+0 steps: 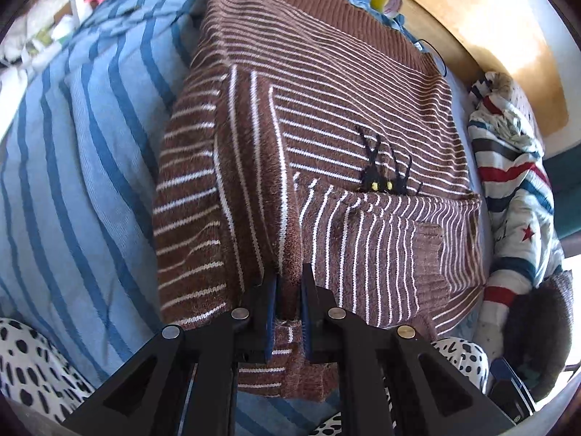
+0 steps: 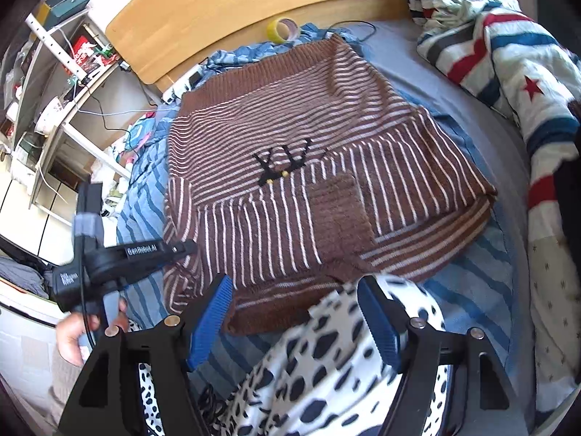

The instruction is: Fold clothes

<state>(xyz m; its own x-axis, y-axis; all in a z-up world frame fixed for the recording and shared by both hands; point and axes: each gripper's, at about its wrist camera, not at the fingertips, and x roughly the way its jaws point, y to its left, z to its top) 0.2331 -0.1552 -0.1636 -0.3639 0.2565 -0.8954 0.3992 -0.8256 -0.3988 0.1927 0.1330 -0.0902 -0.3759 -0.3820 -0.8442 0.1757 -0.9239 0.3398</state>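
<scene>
A brown sweater (image 1: 326,101) with thin white stripes and a black deer motif (image 1: 381,178) lies spread on the bed, both sleeves folded across its front. My left gripper (image 1: 289,283) is shut on a fold of the sweater at its near left edge. In the right wrist view the same sweater (image 2: 290,138) fills the middle, and the left gripper (image 2: 181,245) reaches its left edge, held by a hand (image 2: 78,330). My right gripper (image 2: 294,283) hangs open above the sweater's near hem, its blue pads (image 2: 212,323) wide apart and holding nothing.
A blue striped bedsheet (image 1: 72,167) covers the bed. A white cloth with black spots (image 2: 326,370) lies at the near edge. A red, white and blue quilt (image 2: 508,72) is piled on the right. A yellow tape roll (image 2: 283,29) sits by the wooden headboard (image 2: 218,3). Cluttered shelves (image 2: 54,72) stand left.
</scene>
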